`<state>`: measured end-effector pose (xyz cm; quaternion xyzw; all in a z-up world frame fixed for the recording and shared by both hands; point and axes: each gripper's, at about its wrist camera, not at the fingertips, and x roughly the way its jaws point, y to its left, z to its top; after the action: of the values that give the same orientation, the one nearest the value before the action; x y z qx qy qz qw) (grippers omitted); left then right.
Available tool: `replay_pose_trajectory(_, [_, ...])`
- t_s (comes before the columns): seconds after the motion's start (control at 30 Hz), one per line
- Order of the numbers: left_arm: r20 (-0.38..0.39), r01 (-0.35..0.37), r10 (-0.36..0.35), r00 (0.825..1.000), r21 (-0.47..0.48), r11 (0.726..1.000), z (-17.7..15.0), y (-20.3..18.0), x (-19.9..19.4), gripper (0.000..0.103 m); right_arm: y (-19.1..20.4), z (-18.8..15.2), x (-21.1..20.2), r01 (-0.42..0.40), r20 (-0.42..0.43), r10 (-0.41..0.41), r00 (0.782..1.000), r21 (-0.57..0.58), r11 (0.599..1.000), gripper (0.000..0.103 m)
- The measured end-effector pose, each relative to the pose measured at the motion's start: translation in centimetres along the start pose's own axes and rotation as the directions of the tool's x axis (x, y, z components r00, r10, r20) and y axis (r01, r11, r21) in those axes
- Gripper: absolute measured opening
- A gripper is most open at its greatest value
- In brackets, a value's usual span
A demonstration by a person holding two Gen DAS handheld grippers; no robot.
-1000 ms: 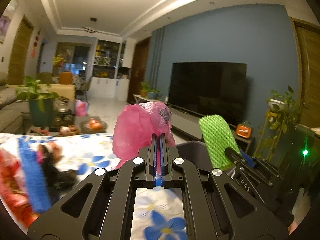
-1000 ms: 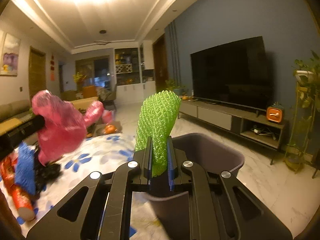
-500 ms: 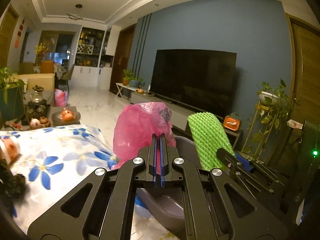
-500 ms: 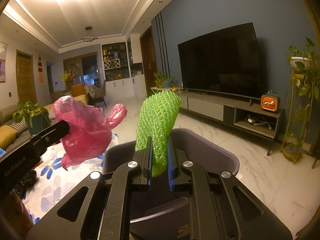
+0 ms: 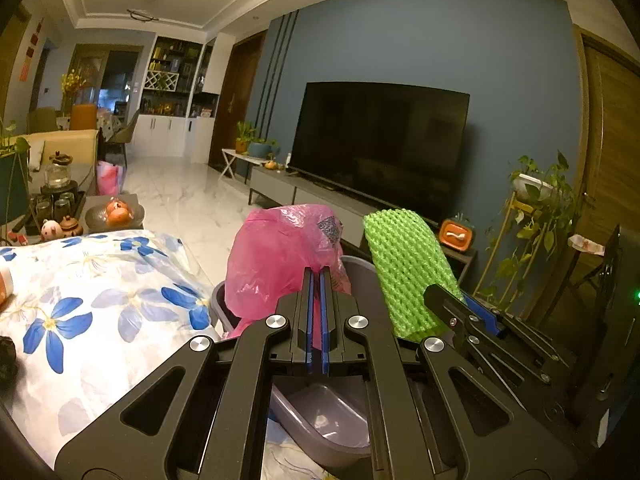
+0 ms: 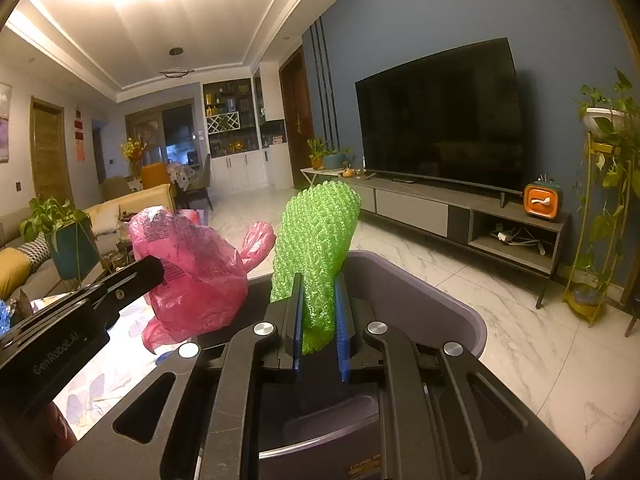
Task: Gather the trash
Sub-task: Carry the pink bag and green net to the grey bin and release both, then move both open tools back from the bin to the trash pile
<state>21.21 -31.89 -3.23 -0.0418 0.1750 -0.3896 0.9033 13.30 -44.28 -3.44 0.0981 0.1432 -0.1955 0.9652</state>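
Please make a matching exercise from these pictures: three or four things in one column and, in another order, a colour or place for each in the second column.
Things:
1. plastic bag
2. foam net
3. bin
4. television

Colour or place:
a. purple-grey, below both grippers
b. pink, in the left gripper
c. black, against the blue wall
d. green, in the right gripper

Pairs: 1-b, 2-d, 3-a, 4-c
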Motion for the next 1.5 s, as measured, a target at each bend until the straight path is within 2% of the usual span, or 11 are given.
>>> replay_pose_trajectory(0.27, [-0.022, -0.005, 0.005, 1.0, 0.0, 1.0, -0.4, -0.4, 0.6, 0.002, -0.3, -0.1, 0.6, 0.002, -0.02, -0.002, 1.0, 0.006, 1.0, 0.018])
replay_pose_trajectory(0.37, [-0.041, 0.003, -0.003, 0.999, 0.0, 1.0, -0.4, -0.4, 1.0, 0.004, -0.5, -0.1, 0.8, 0.013, -0.034, -0.012, 0.999, 0.023, 1.0, 0.025])
replay_pose_trajectory(0.47, [-0.056, -0.011, 0.011, 0.998, 0.007, 1.0, -0.6, -0.3, 1.3, 0.026, -0.7, 0.1, 0.8, 0.024, -0.038, -0.023, 0.999, 0.037, 0.999, 0.033])
replay_pose_trajectory(0.53, [-0.045, -0.011, 0.01, 0.999, -0.008, 1.0, -0.8, 0.0, 1.1, 0.05, -0.8, 0.2, 0.7, 0.028, -0.037, -0.027, 0.999, 0.041, 0.999, 0.037])
replay_pose_trajectory(0.6, [-0.028, -0.019, 0.018, 0.999, -0.018, 1.0, -0.8, 0.2, 0.7, 0.061, -0.8, 0.3, 0.4, 0.039, -0.03, -0.038, 0.999, 0.041, 0.998, 0.042])
replay_pose_trajectory(0.63, [-0.023, -0.022, 0.021, 1.0, -0.022, 1.0, -0.7, 0.3, 0.5, 0.065, -0.9, 0.4, 0.4, 0.041, -0.029, -0.04, 0.999, 0.043, 0.998, 0.049])
replay_pose_trajectory(0.73, [-0.019, -0.034, 0.034, 0.999, -0.027, 0.999, -0.7, 0.4, 0.2, 0.072, -1.0, 0.4, 0.1, 0.047, -0.021, -0.046, 0.999, 0.045, 0.998, 0.052])
replay_pose_trajectory(0.9, [-0.018, -0.051, 0.05, 0.999, -0.016, 0.999, -0.8, 0.4, -0.5, 0.075, -1.3, 0.3, -0.6, 0.062, -0.015, -0.061, 0.998, 0.043, 0.997, 0.06])
replay_pose_trajectory(1.27, [0.019, -0.165, 0.164, 0.986, 0.016, 0.986, -1.1, 0.9, -4.7, 0.084, -0.1, -0.1, -2.5, 0.052, -0.001, -0.052, 0.999, 0.005, 0.999, 0.081])
replay_pose_trajectory(1.4, [0.032, -0.203, 0.203, 0.979, 0.012, 0.979, -1.3, 1.0, -6.8, 0.085, 0.6, -0.3, -3.8, 0.029, 0.003, -0.029, 1.0, -0.013, 0.999, 0.083])
replay_pose_trajectory(1.5, [0.052, -0.253, 0.252, 0.966, 0.018, 0.967, -1.7, 1.3, -9.0, 0.086, 1.0, -0.6, -4.8, 0.023, 0.014, -0.023, 1.0, -0.027, 0.999, 0.083])
